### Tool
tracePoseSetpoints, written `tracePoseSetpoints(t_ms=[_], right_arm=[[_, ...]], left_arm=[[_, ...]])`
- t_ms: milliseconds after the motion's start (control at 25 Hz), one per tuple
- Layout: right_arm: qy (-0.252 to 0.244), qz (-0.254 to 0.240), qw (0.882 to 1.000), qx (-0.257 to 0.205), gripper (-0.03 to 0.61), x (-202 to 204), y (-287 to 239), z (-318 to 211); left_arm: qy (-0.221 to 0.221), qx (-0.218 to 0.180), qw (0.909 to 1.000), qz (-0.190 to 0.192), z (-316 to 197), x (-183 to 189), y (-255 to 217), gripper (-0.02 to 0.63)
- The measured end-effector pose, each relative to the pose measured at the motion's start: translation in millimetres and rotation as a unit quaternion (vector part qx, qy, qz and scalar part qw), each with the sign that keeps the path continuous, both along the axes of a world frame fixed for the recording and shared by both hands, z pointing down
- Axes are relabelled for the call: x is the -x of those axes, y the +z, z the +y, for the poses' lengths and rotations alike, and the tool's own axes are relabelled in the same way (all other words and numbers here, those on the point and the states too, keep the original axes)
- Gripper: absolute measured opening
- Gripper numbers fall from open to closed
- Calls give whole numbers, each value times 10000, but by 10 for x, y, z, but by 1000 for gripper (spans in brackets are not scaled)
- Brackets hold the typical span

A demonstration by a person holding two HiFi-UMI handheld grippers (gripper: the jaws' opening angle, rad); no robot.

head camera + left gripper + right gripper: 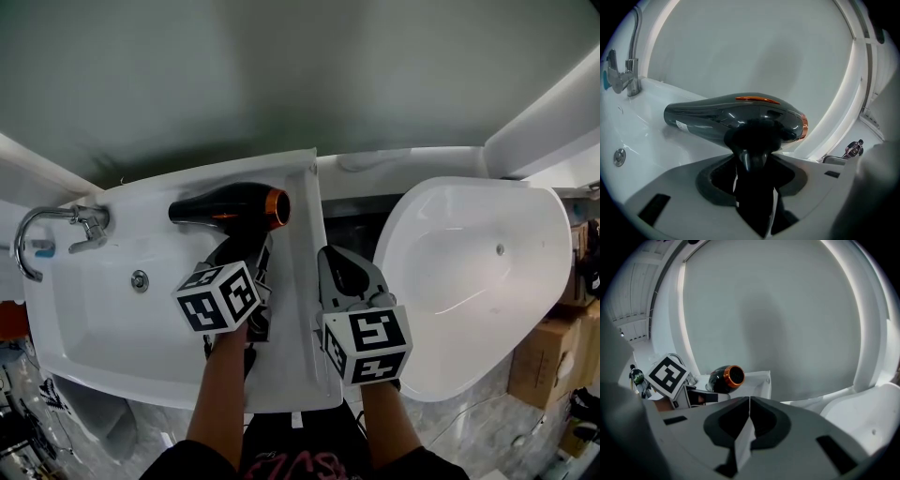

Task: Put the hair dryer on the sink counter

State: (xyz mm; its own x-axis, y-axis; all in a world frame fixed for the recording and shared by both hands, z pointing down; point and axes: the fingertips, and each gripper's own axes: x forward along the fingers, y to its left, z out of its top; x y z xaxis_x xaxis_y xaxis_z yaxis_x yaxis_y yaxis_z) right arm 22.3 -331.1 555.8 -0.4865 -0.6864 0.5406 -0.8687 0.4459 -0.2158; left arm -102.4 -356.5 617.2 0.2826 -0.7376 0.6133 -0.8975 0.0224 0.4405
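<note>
A black hair dryer [230, 206] with a copper ring round its end lies on its side at the back of the white sink counter [291, 370], barrel pointing left. In the left gripper view its body [736, 115] rests on the counter and its dark handle runs back between the jaws. My left gripper [248, 248] is shut on that handle, which fills the gap between the jaws. Just past the counter's right edge my right gripper [331, 255] is shut with nothing in it. The dryer's copper end [733, 375] shows to its left.
The basin [103, 309] with its drain lies left of the dryer, and a chrome faucet [56, 225] stands at the far left. A white bathtub [469, 281] sits to the right across a dark gap. Cardboard boxes [548, 361] stand at the right edge.
</note>
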Motion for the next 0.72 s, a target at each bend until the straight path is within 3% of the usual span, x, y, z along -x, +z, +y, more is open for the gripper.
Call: tracePoseSetpoints(t_ms=[440, 720], right_arm=[[-16, 65, 10000, 52, 21, -57, 55, 10], [29, 38, 10000, 33, 21, -111, 45, 15]], left_arm=[[107, 229, 9997, -66, 14, -73, 192, 189], [327, 645, 9965, -426, 53, -143, 325, 189]])
